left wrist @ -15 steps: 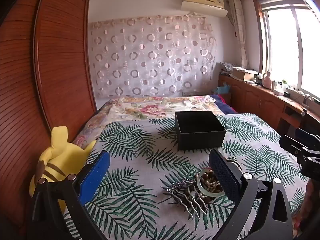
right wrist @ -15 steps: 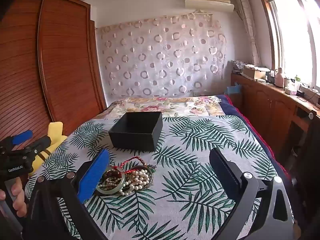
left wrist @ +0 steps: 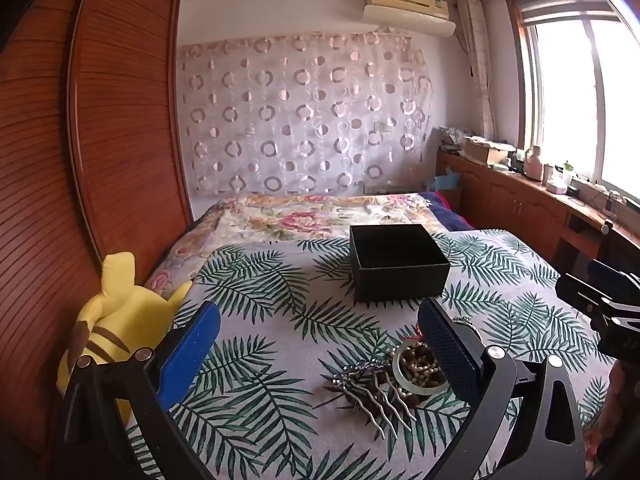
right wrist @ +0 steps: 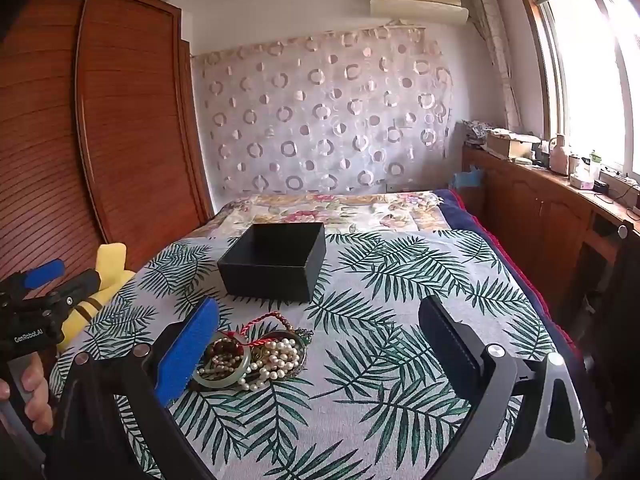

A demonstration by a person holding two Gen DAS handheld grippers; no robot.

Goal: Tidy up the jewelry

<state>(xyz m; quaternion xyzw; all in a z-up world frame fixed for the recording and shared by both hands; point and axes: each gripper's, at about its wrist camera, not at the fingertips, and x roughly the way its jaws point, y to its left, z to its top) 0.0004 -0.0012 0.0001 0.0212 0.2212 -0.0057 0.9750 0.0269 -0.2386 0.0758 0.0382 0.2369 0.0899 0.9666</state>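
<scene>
From my left I see the yellow plush [left wrist: 108,332] by the wardrobe, then my left gripper [left wrist: 320,354], jaws wide apart over the bed [left wrist: 260,300]; the jewelry pile [right wrist: 256,354] lies on the leaf-print cover, black box [right wrist: 276,260] just behind; my right gripper [right wrist: 320,354], jaws apart, holds nothing

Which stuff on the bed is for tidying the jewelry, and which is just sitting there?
For the job:
black box
green bangle
pearls
red cord
hair comb

Just lying about:
yellow plush
bedspread
</scene>
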